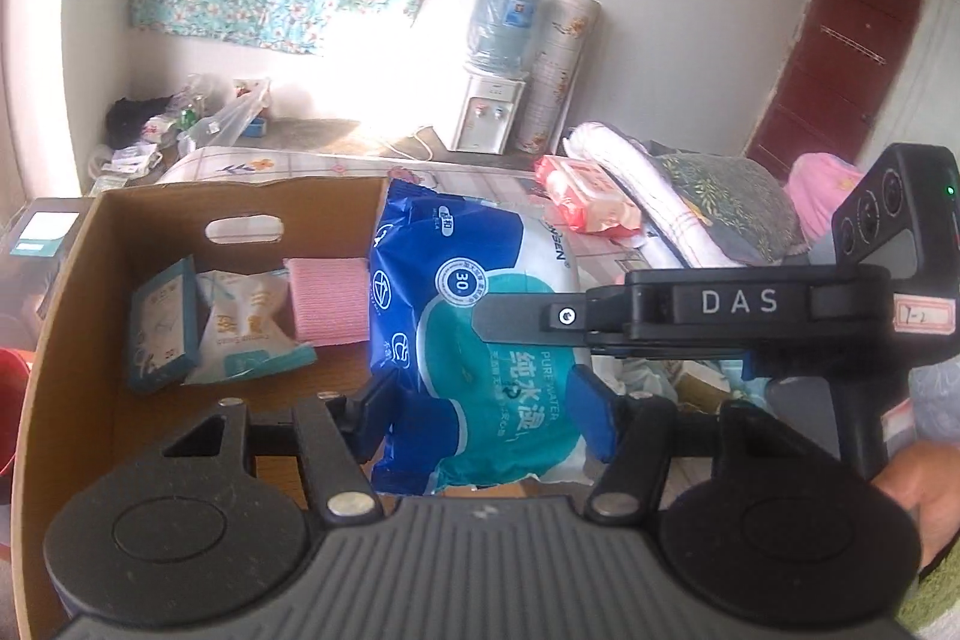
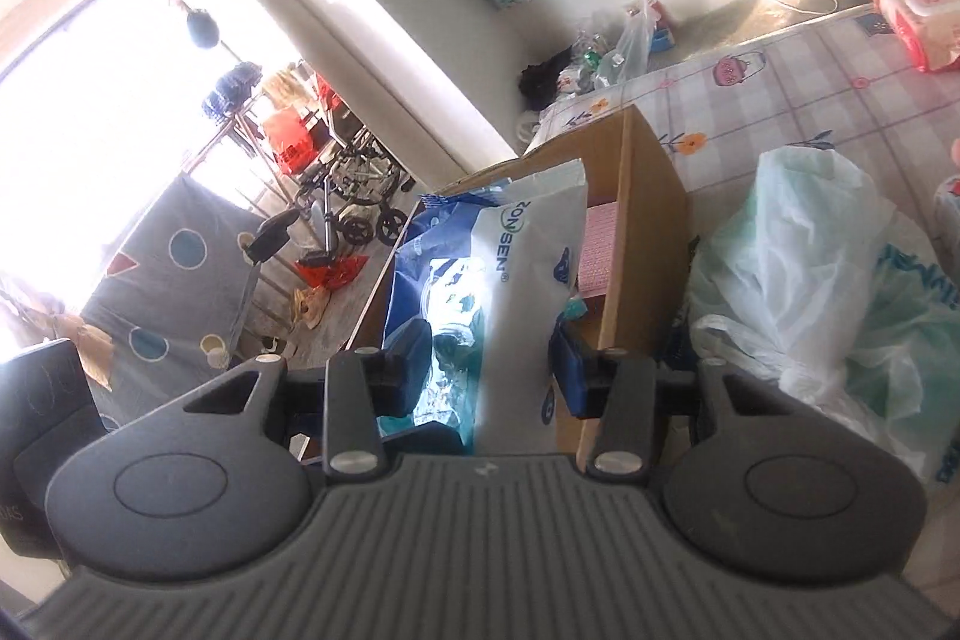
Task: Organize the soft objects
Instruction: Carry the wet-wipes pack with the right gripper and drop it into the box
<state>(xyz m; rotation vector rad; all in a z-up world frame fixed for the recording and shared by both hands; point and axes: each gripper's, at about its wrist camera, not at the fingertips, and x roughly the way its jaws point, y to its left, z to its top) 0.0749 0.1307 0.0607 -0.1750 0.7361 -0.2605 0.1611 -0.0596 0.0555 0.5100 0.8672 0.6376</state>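
A blue and white wet-wipes pack point(image 1: 474, 340) is held upright over the right side of an open cardboard box point(image 1: 66, 292). My left gripper point(image 1: 486, 412) is shut on its lower part. My right gripper point(image 2: 489, 367) is shut on the same pack point(image 2: 522, 292) from the other side; it shows in the left wrist view point(image 1: 510, 319) reaching in from the right. In the box lie a teal packet point(image 1: 165, 325), a white pouch point(image 1: 249, 334) and a pink cloth point(image 1: 327, 301).
The box stands on a bed with a patterned sheet point(image 2: 798, 82). A red wipes pack point(image 1: 585, 196), folded bedding point(image 1: 690, 202) and a plastic bag point(image 2: 798, 268) lie to the right. A water dispenser point(image 1: 492, 100) stands by the far wall.
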